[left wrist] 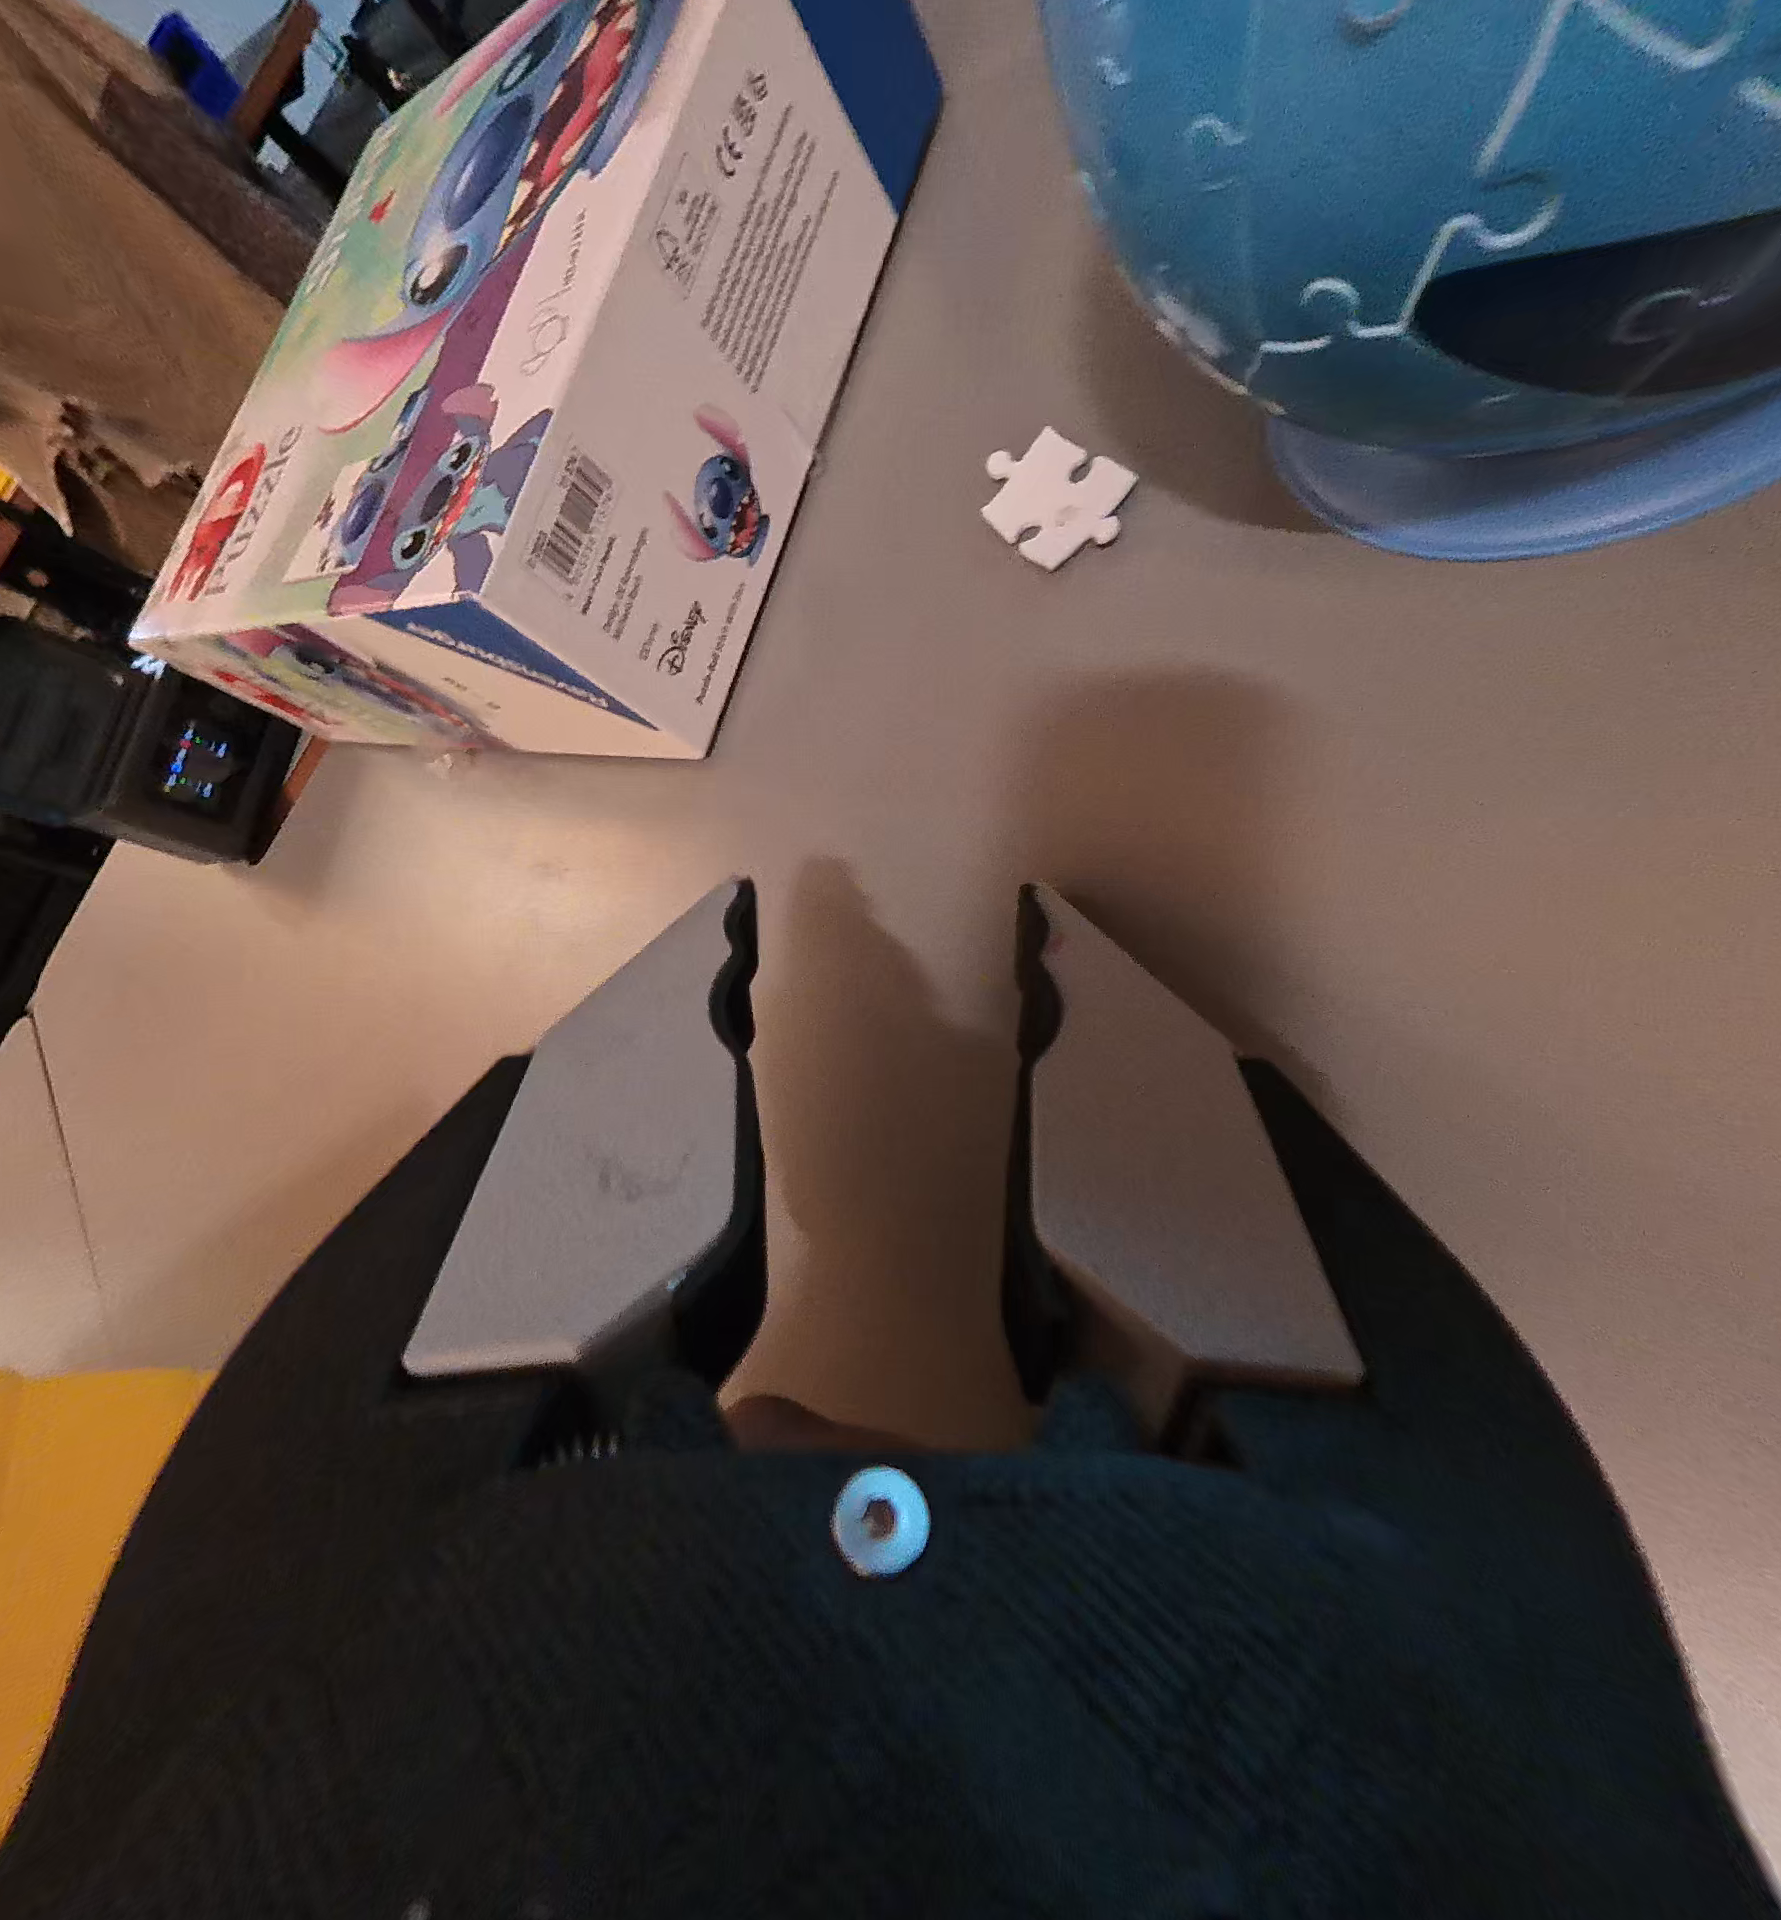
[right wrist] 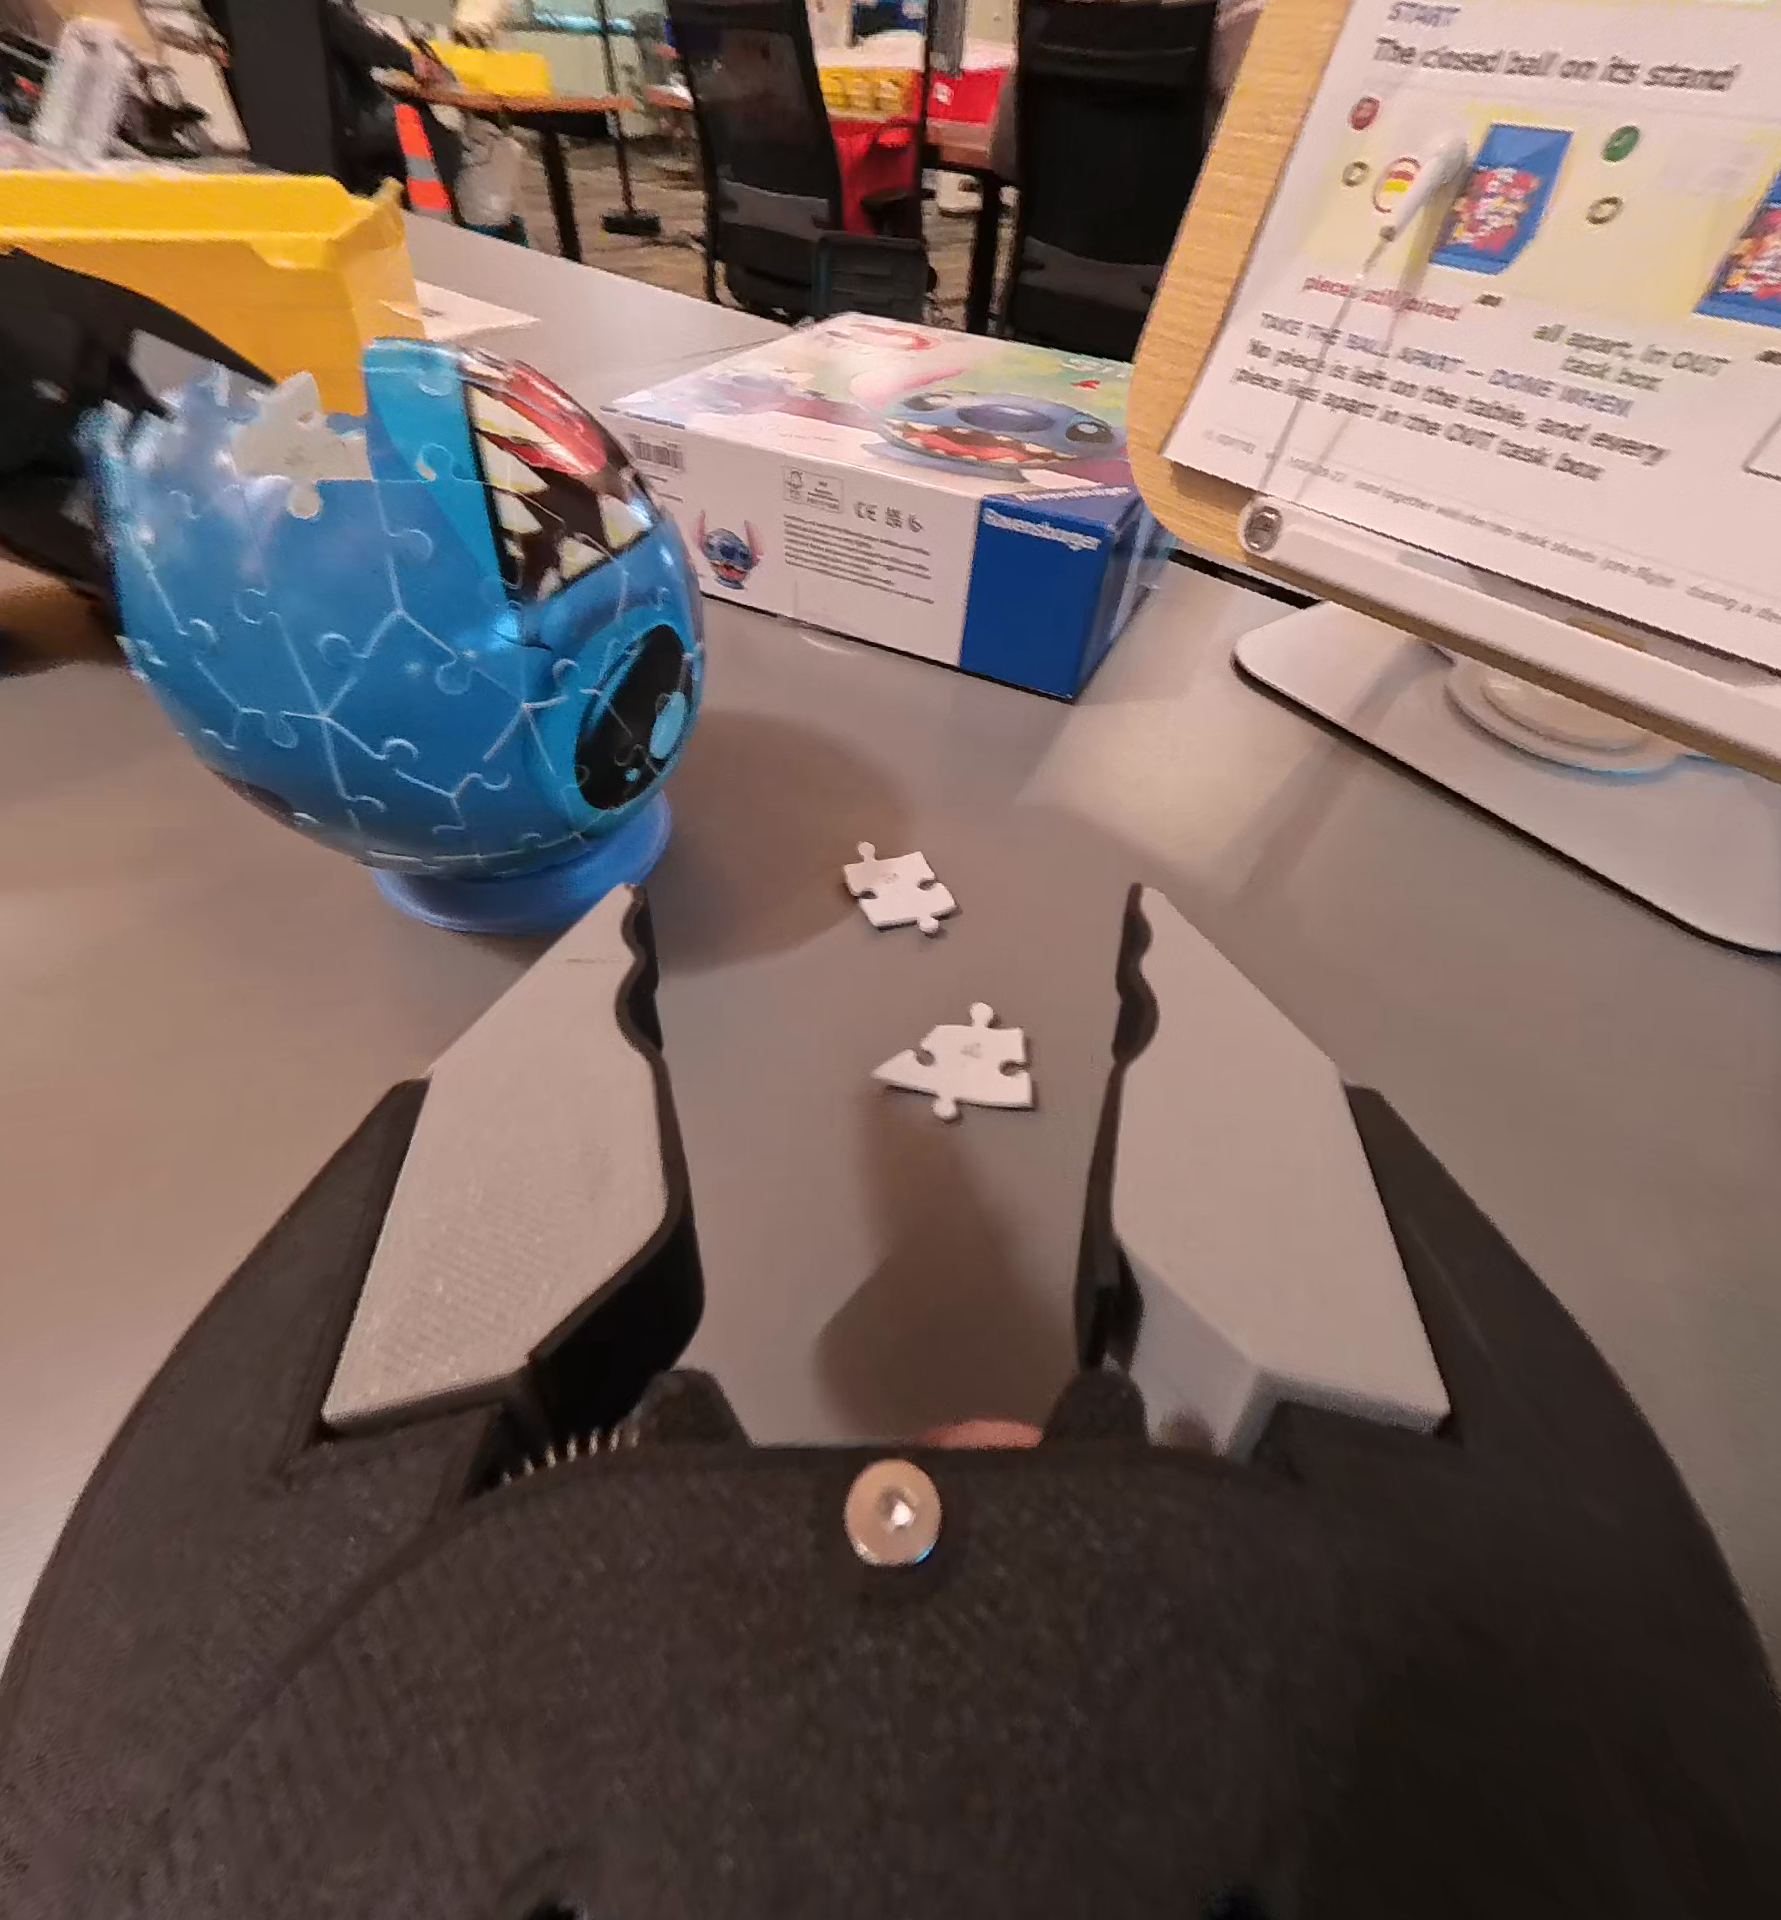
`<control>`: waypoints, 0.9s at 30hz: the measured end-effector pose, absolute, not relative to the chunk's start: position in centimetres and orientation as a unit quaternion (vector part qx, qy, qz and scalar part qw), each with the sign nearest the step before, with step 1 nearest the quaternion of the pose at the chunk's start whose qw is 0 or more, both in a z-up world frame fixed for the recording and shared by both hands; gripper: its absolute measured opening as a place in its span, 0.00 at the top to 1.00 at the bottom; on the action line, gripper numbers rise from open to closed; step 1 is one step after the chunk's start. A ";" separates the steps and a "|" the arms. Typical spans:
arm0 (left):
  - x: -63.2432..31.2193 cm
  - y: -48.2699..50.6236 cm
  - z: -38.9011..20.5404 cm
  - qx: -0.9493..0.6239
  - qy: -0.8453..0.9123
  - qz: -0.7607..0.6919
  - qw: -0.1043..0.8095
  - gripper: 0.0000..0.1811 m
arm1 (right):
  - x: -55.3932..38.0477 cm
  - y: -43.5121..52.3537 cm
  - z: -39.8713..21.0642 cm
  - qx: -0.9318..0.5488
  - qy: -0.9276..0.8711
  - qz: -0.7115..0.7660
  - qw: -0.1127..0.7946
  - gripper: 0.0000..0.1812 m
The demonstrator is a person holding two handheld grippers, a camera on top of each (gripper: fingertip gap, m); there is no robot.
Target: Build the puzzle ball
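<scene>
Printed text, logos and a barcode cover the puzzle box lying behind the puzzle ball. To the right of the box, an instruction sheet on a stand carries headings and captions.

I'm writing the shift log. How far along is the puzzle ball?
Mostly built: the blue ball sits on its stand with most of its shell joined. The top is open, with bare edges there. Two loose pieces lie white side up on the table. Nothing is in hand: the right gripper and left gripper are open, empty.
</scene>
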State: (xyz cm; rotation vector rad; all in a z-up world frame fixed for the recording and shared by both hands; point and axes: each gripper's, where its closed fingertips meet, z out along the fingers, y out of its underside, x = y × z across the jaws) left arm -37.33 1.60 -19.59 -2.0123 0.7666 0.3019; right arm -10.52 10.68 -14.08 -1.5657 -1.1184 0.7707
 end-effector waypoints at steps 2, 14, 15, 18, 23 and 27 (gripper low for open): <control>-37.7 1.8 -19.6 -0.823 0.301 0.131 0.463 0.73 | -9.6 11.7 -14.7 -0.669 -0.457 0.283 0.513 0.55; -41.1 2.8 -18.3 -0.845 0.176 0.150 0.483 0.76 | -9.6 12.6 -19.5 -0.733 -0.506 0.215 0.400 0.60; -41.4 2.9 -18.2 -0.846 0.166 0.150 0.485 0.77 | -9.8 12.6 -19.8 -0.733 -0.515 0.211 0.391 0.61; -41.9 2.9 -17.8 -0.847 0.140 0.144 0.492 0.80 | -9.8 13.0 -20.0 -0.722 -0.534 0.204 0.389 0.63; -42.6 3.0 -17.6 -0.850 0.115 0.136 0.496 0.81 | -9.7 13.1 -19.7 -0.722 -0.527 0.247 0.374 0.65; -42.7 3.0 -17.6 -0.850 0.111 0.140 0.496 0.81 | -9.9 12.7 -20.2 -0.726 -0.535 0.258 0.347 0.64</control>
